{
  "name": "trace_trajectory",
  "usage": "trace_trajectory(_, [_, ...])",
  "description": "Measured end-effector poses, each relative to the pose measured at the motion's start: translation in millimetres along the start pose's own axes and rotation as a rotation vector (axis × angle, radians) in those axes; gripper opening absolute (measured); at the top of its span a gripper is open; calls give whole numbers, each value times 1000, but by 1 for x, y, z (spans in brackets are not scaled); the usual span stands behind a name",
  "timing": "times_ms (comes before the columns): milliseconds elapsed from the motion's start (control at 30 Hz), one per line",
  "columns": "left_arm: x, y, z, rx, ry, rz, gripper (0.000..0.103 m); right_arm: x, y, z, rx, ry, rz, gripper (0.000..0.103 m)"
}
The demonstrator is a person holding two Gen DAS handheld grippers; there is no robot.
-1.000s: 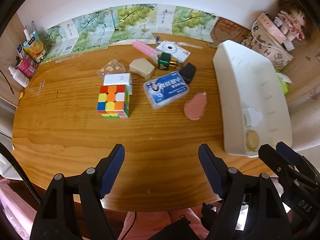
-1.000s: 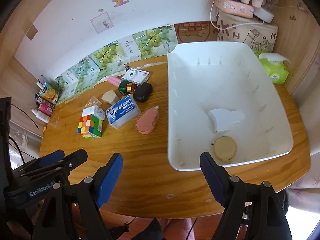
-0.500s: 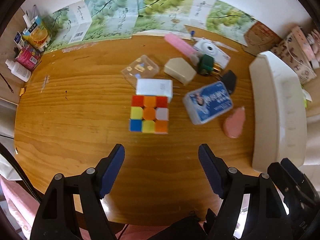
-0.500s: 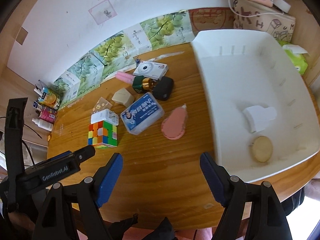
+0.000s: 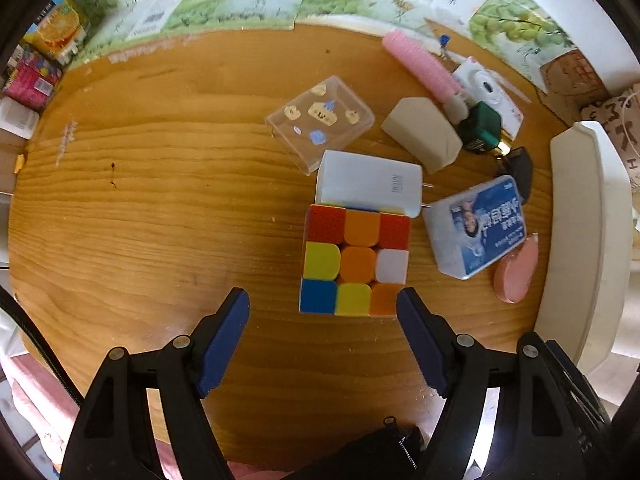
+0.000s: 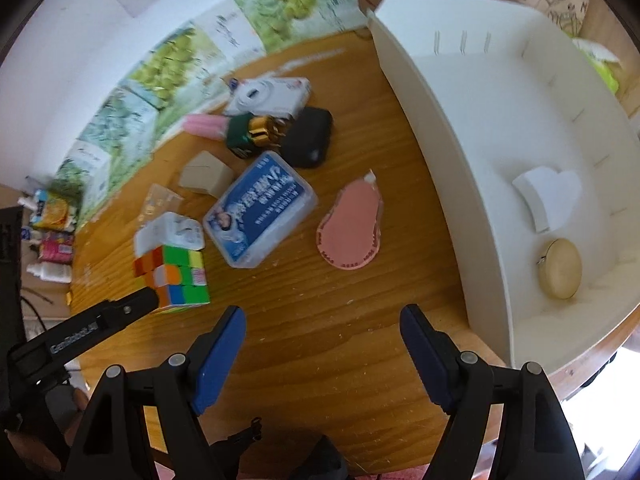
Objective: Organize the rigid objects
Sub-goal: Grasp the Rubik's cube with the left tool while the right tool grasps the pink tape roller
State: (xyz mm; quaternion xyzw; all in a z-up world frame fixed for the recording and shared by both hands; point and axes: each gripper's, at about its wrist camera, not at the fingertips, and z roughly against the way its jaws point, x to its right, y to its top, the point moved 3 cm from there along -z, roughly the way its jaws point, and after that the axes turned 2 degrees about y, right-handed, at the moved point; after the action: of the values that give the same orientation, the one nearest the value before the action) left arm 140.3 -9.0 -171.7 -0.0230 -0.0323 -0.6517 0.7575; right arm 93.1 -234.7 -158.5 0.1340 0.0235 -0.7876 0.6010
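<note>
A glossy plastic puzzle cube (image 5: 355,260) of rounded coloured tiles sits on the grained wooden table (image 5: 160,220), just ahead of the released left tongs (image 5: 323,322). The right tongs (image 6: 322,330), also released, hover over bare wood beside a smooth white bin (image 6: 420,92), seemingly plastic.

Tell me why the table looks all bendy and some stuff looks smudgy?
Left wrist view: the fisheye lens curves the table edge and darkens the corners; the puzzle cube is fairly sharp. Right wrist view: same bending, with the cube and camera smeared by blur, and glare at the lower right.
</note>
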Motion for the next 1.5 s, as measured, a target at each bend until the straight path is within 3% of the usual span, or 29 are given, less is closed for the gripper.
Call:
trace_trajectory(67, [1, 3, -2, -8, -29, 5, 79, 2, 4, -10, -9, -25, -21, 80])
trace_trajectory(200, [6, 9, -7, -31, -38, -9, 78, 4, 10, -28, -34, -51, -53, 70])
trace_trajectory(433, [14, 25, -20, -94, -76, -22, 64, 5, 23, -52, -54, -102, -77, 64])
trace_trajectory(933, [24, 54, -36, -152, -84, -36, 65, -6, 56, -72, -53, -172, -64, 57])
trace_trajectory(1000, [19, 50, -36, -152, -89, -34, 65, -11, 60, -72, -50, -190, -56, 50])
trace_trajectory(1500, [-9, 22, -34, -172, -97, 6, 64, -30, 53, -63, -84, -138, -15, 50])
